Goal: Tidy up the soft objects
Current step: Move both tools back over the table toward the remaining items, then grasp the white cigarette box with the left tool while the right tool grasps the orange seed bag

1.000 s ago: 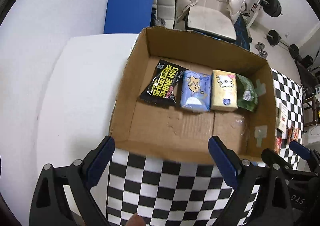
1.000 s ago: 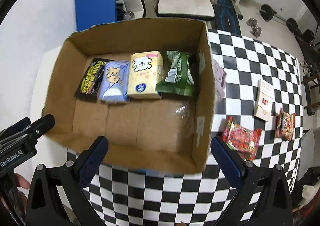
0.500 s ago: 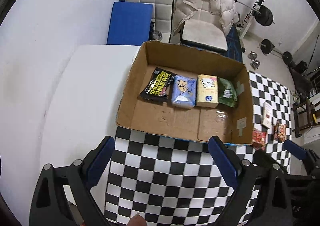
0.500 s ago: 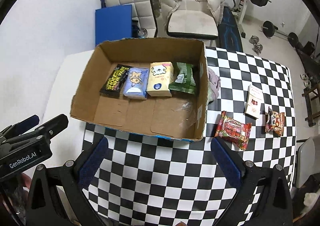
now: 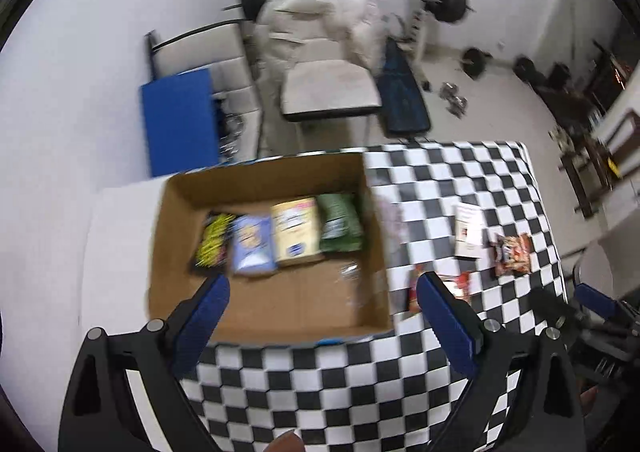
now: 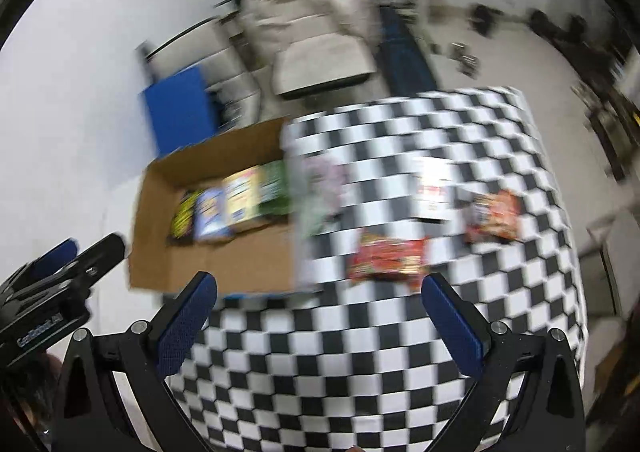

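Observation:
An open cardboard box point(image 5: 176, 236) point(image 6: 156, 236) stands at the left of the checkered table. It holds a black-yellow packet point(image 5: 214, 240), a blue pack point(image 5: 253, 246), a yellow pack point(image 5: 296, 230) and a green bag point(image 5: 340, 221) in a row. A red snack bag point(image 6: 386, 258) lies right of the box, with a second red bag point(image 6: 494, 217) and a white booklet point(image 6: 432, 187) beyond. A pale cloth point(image 6: 324, 187) lies against the box's right wall. My left gripper point(image 5: 322, 306) is open and empty above the box's near edge. My right gripper point(image 6: 318, 310) is open and empty above the table.
The checkered tablecloth point(image 6: 360, 372) covers the table's right part, with a white surface point(image 5: 116, 252) to the left. Behind the table are a blue pad point(image 5: 180, 119), a cream chair with a jacket point(image 5: 320, 51) and weights on the floor point(image 5: 448, 3).
Both grippers have pulled back and up from the box and swung right. The red bags and the booklet now sit nearer the middle of the right wrist view. Both stay open.

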Demonstrator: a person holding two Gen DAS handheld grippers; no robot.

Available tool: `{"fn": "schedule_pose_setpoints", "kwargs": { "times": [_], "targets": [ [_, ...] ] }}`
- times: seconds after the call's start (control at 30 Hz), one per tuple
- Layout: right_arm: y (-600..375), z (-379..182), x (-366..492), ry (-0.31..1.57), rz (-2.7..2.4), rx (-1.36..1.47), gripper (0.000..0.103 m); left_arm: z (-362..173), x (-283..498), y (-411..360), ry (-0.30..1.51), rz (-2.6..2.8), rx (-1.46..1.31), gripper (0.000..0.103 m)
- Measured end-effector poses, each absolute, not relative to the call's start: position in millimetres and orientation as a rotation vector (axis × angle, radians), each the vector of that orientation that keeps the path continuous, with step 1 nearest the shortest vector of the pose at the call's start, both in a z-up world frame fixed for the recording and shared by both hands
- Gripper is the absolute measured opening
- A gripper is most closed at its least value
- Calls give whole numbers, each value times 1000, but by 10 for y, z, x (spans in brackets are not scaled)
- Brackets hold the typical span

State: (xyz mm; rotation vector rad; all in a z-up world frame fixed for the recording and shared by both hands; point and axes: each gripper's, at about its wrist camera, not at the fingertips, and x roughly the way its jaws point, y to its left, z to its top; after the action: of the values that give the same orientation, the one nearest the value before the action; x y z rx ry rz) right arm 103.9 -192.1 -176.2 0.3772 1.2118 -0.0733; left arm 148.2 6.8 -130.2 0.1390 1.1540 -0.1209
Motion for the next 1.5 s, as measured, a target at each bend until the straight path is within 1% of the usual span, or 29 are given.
{"fn": "schedule_pose_setpoints", "kwargs": {
  "times": [0.1, 0.17, 0.23, 0.43, 0.53, 0.63, 0.7, 0.87, 1.0, 1.07, 1.1, 1.17, 1.2, 1.23, 1.3, 1.37, 1.47, 1.5],
  "targets": [
    [-2605, -1980, 1104, 1236, -185, 476, 103, -1492, 1694, -424, 1180, -160, 204, 96],
    [-2962, -2171, 1160, 1268, -235, 518, 103, -1713, 1870, -765, 1222, -189, 243, 96],
    [-3349, -2432, 1225, 1304, -281, 571, 103, -1889, 1991, -992, 1253, -203, 273, 96],
    [-4010, -3135, 1428, 1413, -335, 649, 103, -2554, 2337, -1578, 1368, -211, 362, 96],
    [-4228, -3478, 1530, 1463, -351, 694, 103, -2795, 2438, -1697, 1404, -203, 388, 96],
    [-4387, -3790, 1562, 1503, -358, 829, 103, -3012, 2555, -1765, 1442, -189, 404, 96],
    [-4483, -4029, 1567, 1525, -360, 966, 103, -3136, 2624, -1776, 1470, -180, 401, 96],
    [-4498, -4380, 1599, 1549, -414, 1151, 103, -3303, 2729, -1757, 1508, -163, 395, 96],
    [-4468, -4561, 1643, 1562, -507, 1224, 103, -3385, 2758, -1761, 1514, -163, 399, 96],
    [-4442, -4619, 1694, 1586, -560, 1193, 96, -3420, 2766, -1776, 1520, -167, 397, 96],
    [-4427, -4638, 1714, 1599, -578, 1169, 83, -3435, 2777, -1784, 1525, -170, 394, 96],
    [-4359, -4688, 1764, 1636, -573, 1117, 69, -3451, 2800, -1789, 1531, -181, 383, 96],
    [-4311, -4695, 1797, 1666, -559, 1058, 59, -3458, 2809, -1803, 1536, -193, 374, 96],
    [-4278, -4680, 1834, 1680, -533, 1001, 54, -3459, 2822, -1814, 1541, -204, 366, 96],
    [-4211, -4651, 1913, 1708, -455, 860, 48, -3492, 2824, -1867, 1560, -244, 349, 96],
    [-4139, -4610, 1967, 1740, -396, 691, 47, -3554, 2829, -1958, 1594, -292, 321, 96],
    [-4064, -4512, 1974, 1737, -368, 418, 47, -3692, 2813, -2131, 1658, -363, 290, 96],
    [-4041, -4485, 1971, 1729, -352, 369, 47, -3759, 2812, -2202, 1684, -382, 284, 96]
  ]
}}
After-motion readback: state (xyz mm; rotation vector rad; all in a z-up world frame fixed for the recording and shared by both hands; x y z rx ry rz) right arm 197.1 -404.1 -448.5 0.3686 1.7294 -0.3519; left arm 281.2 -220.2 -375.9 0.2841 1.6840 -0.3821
